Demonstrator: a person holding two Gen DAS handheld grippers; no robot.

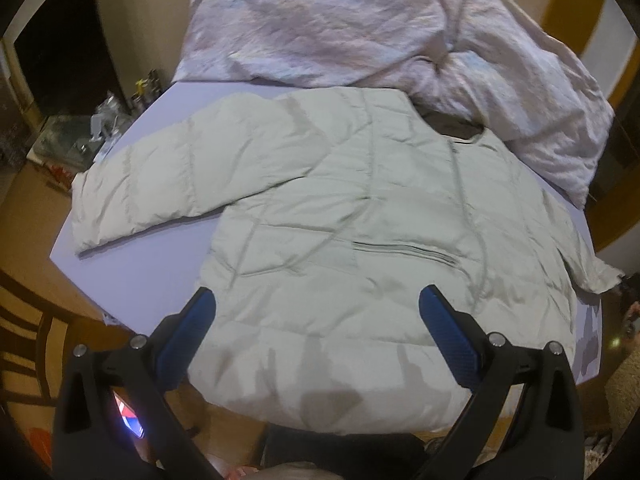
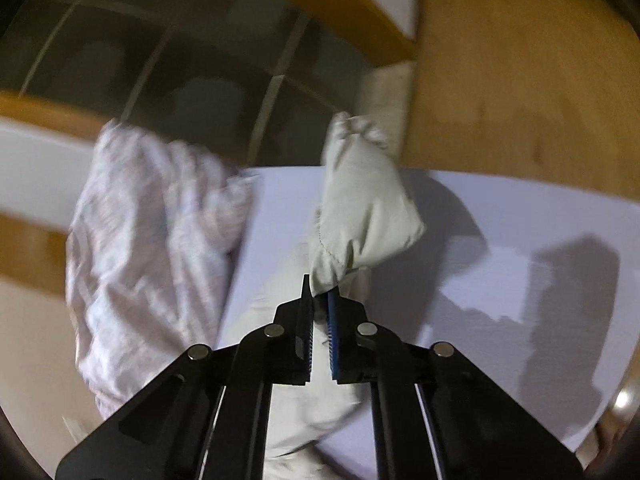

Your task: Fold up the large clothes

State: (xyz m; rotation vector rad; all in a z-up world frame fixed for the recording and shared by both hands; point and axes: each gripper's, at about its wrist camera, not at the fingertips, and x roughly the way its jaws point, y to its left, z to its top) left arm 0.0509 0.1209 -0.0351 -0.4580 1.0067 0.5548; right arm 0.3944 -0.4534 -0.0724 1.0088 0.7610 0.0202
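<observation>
- Left wrist view: the left hand-held gripper (image 1: 316,300) hangs above the hem of the pale quilted jacket (image 1: 352,216), tilted down toward it, its two blue-padded fingers (image 1: 444,332) spread wide apart with nothing between them.
- The jacket lies flat on the lavender counter (image 1: 160,280), hem nearest the camera, one sleeve (image 1: 172,184) stretched out to the jacket's left side, the dark collar opening (image 1: 452,126) at its far end.
- Beyond the jacket's collar sits a crumpled pinkish-white blanket (image 1: 360,28), touching the jacket's far edge.
- Right wrist view: the right hand-held gripper (image 2: 320,300) points forward over the counter (image 2: 540,220), fingers drawn close together and clamped on the jacket's other sleeve cuff (image 2: 360,200), which stands up bunched beyond the fingertips, lifted off the counter.
- The blanket (image 2: 152,240) hangs just left of that raised sleeve.
</observation>
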